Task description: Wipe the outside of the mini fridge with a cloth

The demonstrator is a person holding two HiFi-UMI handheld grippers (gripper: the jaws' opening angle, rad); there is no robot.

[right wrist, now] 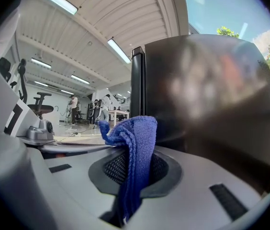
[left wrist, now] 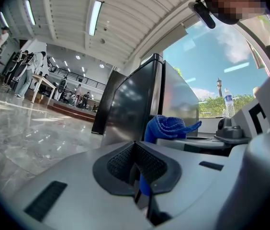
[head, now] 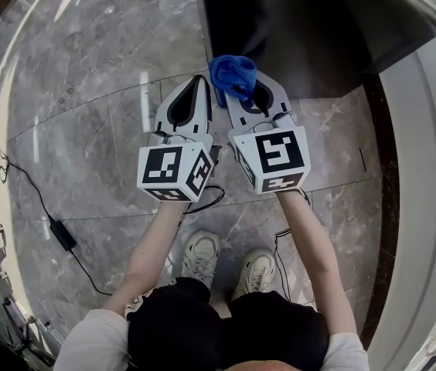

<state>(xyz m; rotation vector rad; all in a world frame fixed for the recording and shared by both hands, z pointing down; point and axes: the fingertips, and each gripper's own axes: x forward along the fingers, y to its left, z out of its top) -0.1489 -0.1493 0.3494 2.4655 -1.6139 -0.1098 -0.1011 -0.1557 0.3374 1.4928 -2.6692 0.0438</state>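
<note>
At upper centre, the right tool [head: 244, 91] is clenched on a blue cloth [head: 232, 73], near the dark mini fridge [head: 303, 29]. Just left of it, the left tool [head: 200, 81] is clenched on nothing.

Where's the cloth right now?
The blue cloth is clamped in the right gripper, top centre of the head view, just before the mini fridge.

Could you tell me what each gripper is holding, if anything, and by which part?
The right gripper clamps the blue cloth by a folded part, one bunched end sticking out; the left gripper holds nothing.
</note>
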